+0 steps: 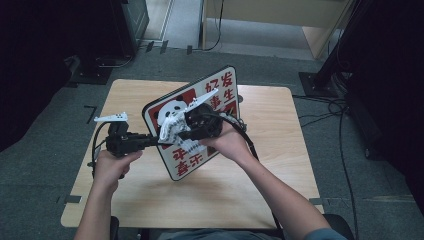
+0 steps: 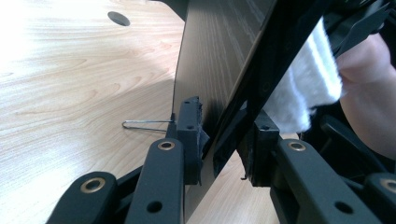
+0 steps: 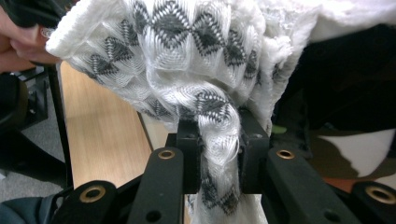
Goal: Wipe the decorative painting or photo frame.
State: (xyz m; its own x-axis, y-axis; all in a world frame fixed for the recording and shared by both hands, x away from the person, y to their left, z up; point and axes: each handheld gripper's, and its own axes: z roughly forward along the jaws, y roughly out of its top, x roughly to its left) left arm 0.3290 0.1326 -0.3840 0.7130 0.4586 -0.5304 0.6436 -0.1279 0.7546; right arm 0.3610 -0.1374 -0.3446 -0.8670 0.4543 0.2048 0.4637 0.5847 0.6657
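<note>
In the high view, a panda sign board (image 1: pixel 197 125) is held tilted above the wooden worktop (image 1: pixel 270 165), over its middle. The left gripper (image 1: pixel 150 141) is seen at the board's left edge, and the right gripper (image 1: pixel 185 131) is laid against the board's printed face with a white patterned cloth (image 1: pixel 172 127) bunched between it and the panda picture.

In the left gripper view, the board's thin edge (image 2: pixel 219 140) is seen between the jaws, which are clamped on it, one pad on each face. Beyond the board the cloth (image 2: pixel 308 88) is seen, and a small wire clip (image 2: pixel 144 125) lies on the worktop (image 2: pixel 70 84) to the left of the board.

In the right gripper view, the cloth (image 3: pixel 187 56) is draped just above the jaws, and a twisted fold of it (image 3: pixel 217 140) is pinched between the pads, with the board's face (image 3: pixel 364 149) to its right.
</note>
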